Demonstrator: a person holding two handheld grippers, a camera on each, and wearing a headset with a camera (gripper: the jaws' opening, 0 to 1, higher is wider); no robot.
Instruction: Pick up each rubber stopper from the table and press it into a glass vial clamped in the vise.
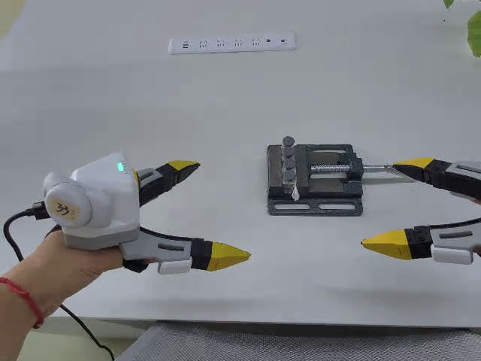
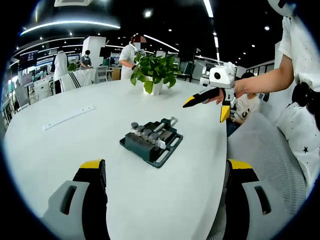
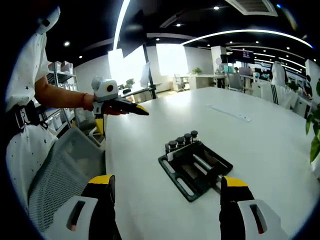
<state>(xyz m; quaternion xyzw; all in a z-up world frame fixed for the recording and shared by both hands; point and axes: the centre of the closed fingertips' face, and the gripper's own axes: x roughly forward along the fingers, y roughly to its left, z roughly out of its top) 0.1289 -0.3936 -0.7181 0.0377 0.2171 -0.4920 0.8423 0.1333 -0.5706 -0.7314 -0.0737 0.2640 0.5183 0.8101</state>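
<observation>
A dark vise (image 1: 314, 197) sits right of centre on the white table. Clamped at its left jaw is a row of several glass vials (image 1: 288, 162), each topped with a dark rubber stopper. My left gripper (image 1: 214, 210) hovers open to the left of the vise, nothing between its yellow-tipped fingers. My right gripper (image 1: 383, 203) hovers open to the right of the vise, also holding nothing. The left gripper view has the vise (image 2: 151, 140) ahead of the left gripper (image 2: 165, 167), with the right gripper (image 2: 207, 97) beyond. The right gripper view has the vise (image 3: 195, 167) just ahead of the right gripper (image 3: 167, 181).
A white power strip (image 1: 231, 43) lies at the far side of the table. A potted plant (image 2: 152, 70) stands beyond the vise, near the far right corner. A mesh chair (image 1: 225, 342) is at the near table edge. A black cable (image 1: 22, 241) hangs from the left gripper.
</observation>
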